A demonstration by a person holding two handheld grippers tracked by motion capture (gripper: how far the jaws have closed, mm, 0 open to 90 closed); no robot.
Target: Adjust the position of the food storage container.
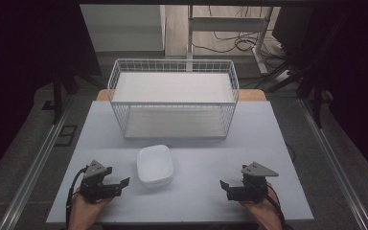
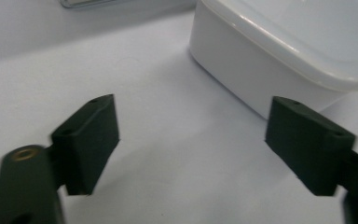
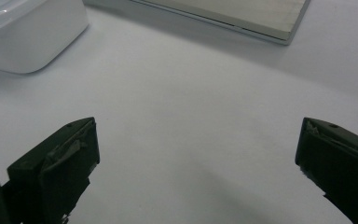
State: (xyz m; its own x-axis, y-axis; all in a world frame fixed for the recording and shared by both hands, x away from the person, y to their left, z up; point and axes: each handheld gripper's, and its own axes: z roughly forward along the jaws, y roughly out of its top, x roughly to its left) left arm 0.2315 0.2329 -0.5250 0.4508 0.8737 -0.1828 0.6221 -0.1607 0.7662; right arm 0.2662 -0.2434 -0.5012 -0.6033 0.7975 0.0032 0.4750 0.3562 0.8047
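Near centre of worktop [image 1: 249, 139]: white lidded container [image 1: 155, 165]
Far side: white wire basket [image 1: 173, 98]
Left gripper [image 1: 120, 184]: jaws wide apart, empty
Right gripper [image 1: 226, 187]: jaws wide apart, empty

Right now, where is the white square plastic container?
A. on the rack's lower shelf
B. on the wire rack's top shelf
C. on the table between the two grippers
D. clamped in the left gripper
C: the white square plastic container sits on the table, between the open left gripper and right gripper, untouched.

dim room | table [image 1: 249, 139] evenly lit | soft shadows | near jaws blurred
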